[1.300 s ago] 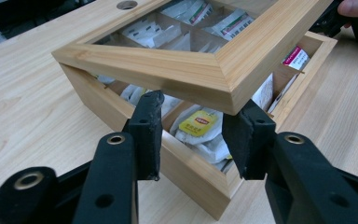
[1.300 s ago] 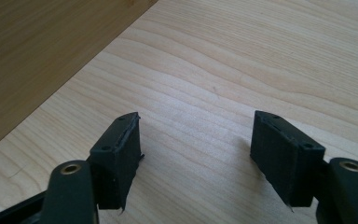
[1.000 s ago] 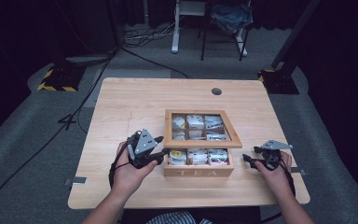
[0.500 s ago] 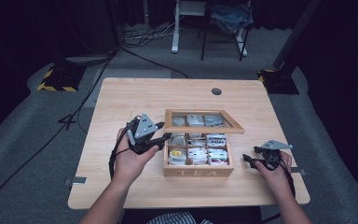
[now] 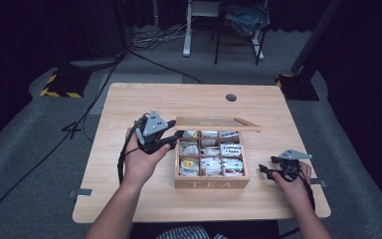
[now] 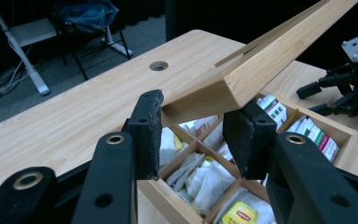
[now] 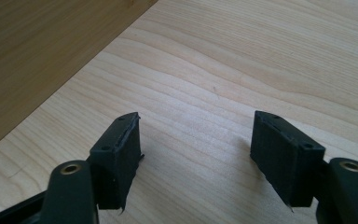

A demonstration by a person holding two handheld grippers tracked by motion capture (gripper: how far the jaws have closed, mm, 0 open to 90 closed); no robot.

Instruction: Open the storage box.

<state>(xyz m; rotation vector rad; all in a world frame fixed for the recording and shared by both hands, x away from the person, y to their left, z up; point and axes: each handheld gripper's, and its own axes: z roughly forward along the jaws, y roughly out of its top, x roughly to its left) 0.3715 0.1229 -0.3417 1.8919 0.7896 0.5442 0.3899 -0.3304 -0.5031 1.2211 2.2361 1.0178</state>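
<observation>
Now the lid (image 5: 218, 123) of the wooden tea box (image 5: 212, 182) is about half raised: its front edge is lifted from the box while its far edge stays at the back wall, so in the high view it looks like a thin tilted board above the rear row of compartments. The box stands near the middle of the table (image 5: 129, 107), and its compartments are filled with tea bags (image 5: 231, 150).

The left gripper (image 6: 193, 133) holds the lid at the front left corner. In the left gripper view the two black jaws are closed on the wooden frame of the lid, one pad on each side of it, and the yellow and white tea bags are visible underneath. The right gripper (image 5: 270, 171) rests on the table to the right of the box, apart from it; its jaws are spread wide and there is nothing between them.

I judge that the opening is under way but not finished. The lid should go further back until it stands or lies fully open, and after that the left gripper can let it go.

The high view gives the whole arrangement, both hands and how steep the lid is. The left gripper view gives the exact grip on the corner, which is too small to read from above. The right gripper view shows bare table wood between the open jaws.
</observation>
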